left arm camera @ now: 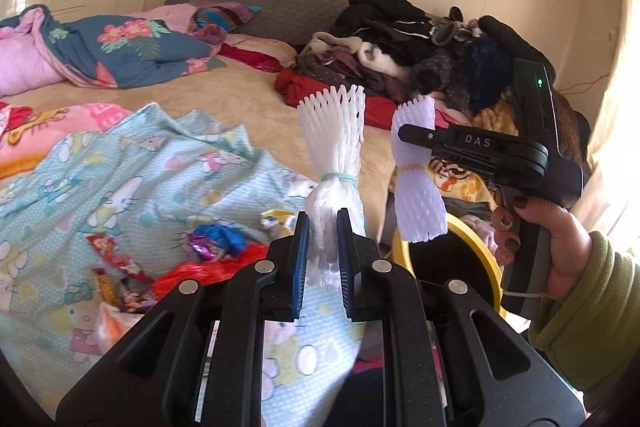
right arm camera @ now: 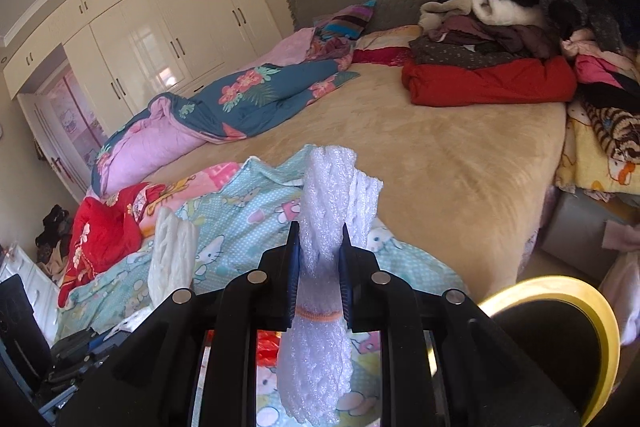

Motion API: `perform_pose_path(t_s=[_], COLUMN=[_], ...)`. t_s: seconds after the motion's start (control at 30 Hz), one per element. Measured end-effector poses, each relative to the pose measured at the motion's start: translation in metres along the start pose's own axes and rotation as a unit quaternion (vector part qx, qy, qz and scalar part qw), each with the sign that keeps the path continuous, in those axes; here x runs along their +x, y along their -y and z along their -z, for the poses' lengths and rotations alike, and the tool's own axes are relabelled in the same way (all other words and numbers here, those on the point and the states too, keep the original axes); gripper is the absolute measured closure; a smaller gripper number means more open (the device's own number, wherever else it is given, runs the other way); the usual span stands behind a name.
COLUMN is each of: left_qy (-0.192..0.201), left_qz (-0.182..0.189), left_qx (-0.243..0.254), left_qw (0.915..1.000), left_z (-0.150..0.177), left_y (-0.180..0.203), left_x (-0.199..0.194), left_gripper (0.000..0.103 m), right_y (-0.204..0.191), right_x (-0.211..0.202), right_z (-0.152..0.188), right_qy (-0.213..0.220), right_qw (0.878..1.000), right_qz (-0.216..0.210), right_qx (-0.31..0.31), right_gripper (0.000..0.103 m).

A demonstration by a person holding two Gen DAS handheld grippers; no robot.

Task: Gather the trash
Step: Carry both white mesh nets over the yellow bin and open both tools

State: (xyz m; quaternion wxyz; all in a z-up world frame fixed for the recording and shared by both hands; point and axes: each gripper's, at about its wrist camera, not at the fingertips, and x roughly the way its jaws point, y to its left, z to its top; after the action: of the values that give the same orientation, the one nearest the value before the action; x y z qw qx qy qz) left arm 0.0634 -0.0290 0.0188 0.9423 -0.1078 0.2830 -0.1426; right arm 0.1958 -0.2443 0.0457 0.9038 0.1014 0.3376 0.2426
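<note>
**Two foam nets lifted above the bed**

Nearest, the left hand-held gripper pinches a white foam net by its lower end. Just beside it, the right hand-held gripper clamps a second foam net over the yellow-rimmed bin. Beyond, candy wrappers litter the cartoon sheet. The springy foam could slip from either thin grip and miss the bin.
</note>
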Motion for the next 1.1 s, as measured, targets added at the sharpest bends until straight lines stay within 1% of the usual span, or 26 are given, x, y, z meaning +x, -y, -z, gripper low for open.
perform_pose_path(t_s=[0.33, 0.67, 0.9, 1.1], left_qy=[-0.012, -0.031, -0.054, -0.078], left_qz=[0.028, 0.054, 0.071, 0.082], left_qx=[0.028, 0.063, 0.075, 0.090], left_qw=[0.9991, 0.9961, 0.9932, 0.9894], left_z=[0.003, 0.011, 0.022, 0.034], left_y=[0.044, 0.084, 0.102, 0.117], left_x=[0.018, 0.038, 0.055, 0.073], left_gripper=[0.094, 0.094, 0.094, 0.094], right_y=[0.052, 0.098, 0.128, 0.146], right_x=[-0.042, -0.072, -0.084, -0.087], right_z=[0.026, 0.044, 0.059, 0.071], right_qy=[0.009, 0.017, 0.014, 0.010], right_qw=[0.999, 0.996, 0.993, 0.990], right_qz=[0.028, 0.057, 0.081, 0.098], right_qx=[0.031, 0.062, 0.084, 0.098], right_gripper=[0.086, 0.086, 0.086, 0.086])
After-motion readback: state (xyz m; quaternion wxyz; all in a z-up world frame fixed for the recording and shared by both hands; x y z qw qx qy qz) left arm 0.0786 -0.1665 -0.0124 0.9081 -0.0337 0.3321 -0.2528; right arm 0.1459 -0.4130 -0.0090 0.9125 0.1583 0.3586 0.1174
